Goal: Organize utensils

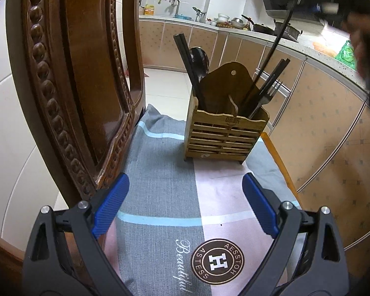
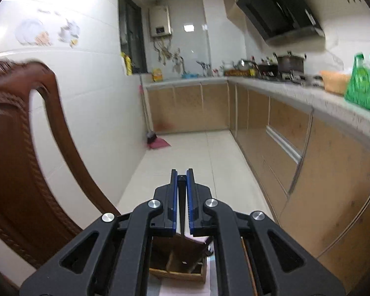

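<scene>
A slatted bamboo utensil holder (image 1: 225, 134) stands on a cloth-covered chair seat (image 1: 160, 197). It holds black chopsticks (image 1: 188, 71), a dark spoon (image 1: 199, 60) and a fork (image 1: 268, 96). My left gripper (image 1: 185, 207) is open and empty, low over the cloth, short of the holder. My right gripper (image 2: 182, 192) is shut on a black chopstick (image 2: 181, 197); it shows at the top right of the left wrist view (image 1: 315, 0), holding the chopstick (image 1: 275, 46) with its lower end in the holder's right compartment. The holder (image 2: 177, 264) sits below it.
The carved wooden chair back (image 1: 69, 74) rises close on the left. A kitchen counter (image 2: 296, 91) with pots, a green bag (image 2: 365, 86) and cabinets runs along the right. Tiled floor (image 2: 192, 155) lies beyond the seat.
</scene>
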Demonstrator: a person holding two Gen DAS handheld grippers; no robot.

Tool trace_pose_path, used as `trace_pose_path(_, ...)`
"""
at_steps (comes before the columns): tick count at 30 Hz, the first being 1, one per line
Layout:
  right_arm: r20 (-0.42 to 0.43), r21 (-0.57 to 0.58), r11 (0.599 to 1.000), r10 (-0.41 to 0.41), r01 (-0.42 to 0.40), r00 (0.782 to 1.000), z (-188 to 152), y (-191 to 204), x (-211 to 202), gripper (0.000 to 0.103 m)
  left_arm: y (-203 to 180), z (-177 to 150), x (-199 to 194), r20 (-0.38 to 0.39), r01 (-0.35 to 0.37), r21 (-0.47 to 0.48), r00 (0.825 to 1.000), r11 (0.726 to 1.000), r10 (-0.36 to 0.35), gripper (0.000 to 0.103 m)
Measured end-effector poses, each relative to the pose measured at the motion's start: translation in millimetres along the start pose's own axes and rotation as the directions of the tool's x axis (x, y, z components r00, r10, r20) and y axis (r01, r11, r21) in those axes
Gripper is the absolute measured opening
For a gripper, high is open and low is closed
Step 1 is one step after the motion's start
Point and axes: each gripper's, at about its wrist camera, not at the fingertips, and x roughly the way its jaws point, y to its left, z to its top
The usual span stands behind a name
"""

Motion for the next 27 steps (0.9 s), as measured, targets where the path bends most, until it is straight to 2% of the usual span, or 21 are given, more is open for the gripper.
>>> trace_pose_path(5, -0.134, 0.049, 0.999, 0.03, -0.024, 0.991, -52.2, -13.9, 37.5, 0.01, -0.8, 0.2, 1.3, -0.01, -0.002, 0.002, 1.0, 1.0, 0.002, 0.092)
trace_pose_path(6, -0.141, 0.052, 0.998, 0.03, -0.023, 0.99, -57.7, -16.0, 36.7, 0.026, -0.9, 0.4, 2.0, -0.012, -0.002, 0.003, 1.0, 1.0, 0.002, 0.092)
trace_pose_path(7, -0.138, 0.055, 0.998, 0.029, -0.022, 0.99, -61.7, -17.8, 33.6, 0.056, -1.1, 0.4, 2.4, -0.014, -0.001, 0.004, 1.0, 1.0, 0.001, 0.092)
trace_pose_path(9, -0.063, 0.073, 0.997, 0.011, -0.006, 0.998, -72.6, -26.0, 7.2, 0.081, -2.3, 0.5, 3.1, -0.018, -0.001, 0.008, 1.0, 1.0, 0.001, 0.092)
trace_pose_path(10, -0.025, 0.074, 0.997, 0.006, -0.004, 1.0, -79.2, -28.9, -7.9, 0.09, -3.1, 0.4, 3.4, -0.02, -0.002, 0.01, 1.0, 1.0, 0.002, 0.092)
trace_pose_path(12, 0.006, 0.066, 0.998, 0.007, -0.007, 1.0, -95.5, -33.4, -31.5, 0.099, -5.0, -0.5, 5.2, -0.029, -0.01, 0.017, 1.0, 1.0, 0.011, 0.092)
trace_pose_path(15, -0.02, 0.038, 0.999, -0.009, 0.01, 1.0, -131.2, -40.8, -56.5, 0.1, -8.6, -2.1, 7.0, -0.05, -0.041, 0.038, 0.998, 0.998, 0.042, 0.092)
trace_pose_path(18, -0.097, 0.019, 1.0, -0.019, 0.021, 0.995, -169.1, -52.1, -65.4, 0.1, -11.6, -4.2, 0.8, -0.052, -0.054, 0.043, 0.997, 0.998, 0.056, 0.093)
trace_pose_path(20, -0.149, 0.012, 0.998, -0.056, 0.058, 0.987, -188.5, -53.0, -66.8, 0.1, -15.5, -7.1, -6.3, -0.056, -0.063, 0.053, 0.996, 0.997, 0.066, 0.098)
trace_pose_path(24, -0.265, 0.003, 0.996, -0.084, 0.088, 0.961, -219.7, -56.8, -62.4, 0.1, -27.4, -13.9, -20.6, -0.073, -0.089, 0.099, 0.993, 0.991, 0.096, 0.099)
trace_pose_path(27, -0.285, -0.006, 0.998, -0.069, 0.07, 0.956, -229.7, -53.5, -68.6, 0.1, -36.8, -18.7, -33.9, -0.062, -0.116, 0.129, 0.99, 0.985, 0.125, 0.099)
